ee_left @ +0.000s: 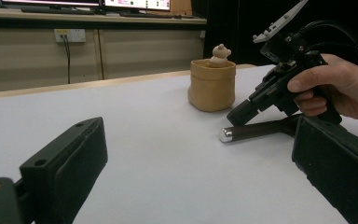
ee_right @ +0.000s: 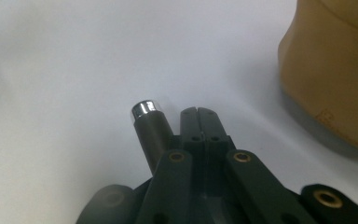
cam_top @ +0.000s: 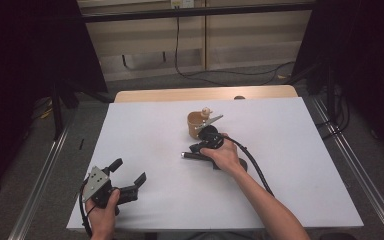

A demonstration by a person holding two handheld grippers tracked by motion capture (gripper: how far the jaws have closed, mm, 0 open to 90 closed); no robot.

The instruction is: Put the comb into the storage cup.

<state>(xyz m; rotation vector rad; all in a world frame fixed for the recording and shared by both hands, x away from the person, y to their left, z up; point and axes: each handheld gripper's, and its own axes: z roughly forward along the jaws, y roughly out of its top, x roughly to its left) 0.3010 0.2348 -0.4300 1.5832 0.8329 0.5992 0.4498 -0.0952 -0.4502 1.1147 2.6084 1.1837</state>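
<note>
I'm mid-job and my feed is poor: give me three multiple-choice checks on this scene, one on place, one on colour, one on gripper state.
1. Where does the dark handle lie?
A. inside the pot
B. on the white table, under the right gripper
C. between the left gripper's jaws

2. What colour is the pot?
A. tan
B. blue
C. red

3. How do the right gripper's jaws stand?
A. wide open
B. shut, nothing between them
C. clamped on the pot

Answers: 1 B, it rests on the table below the gripper. 2 A, tan walls. 3 B, the jaws meet beside the handle.
</note>
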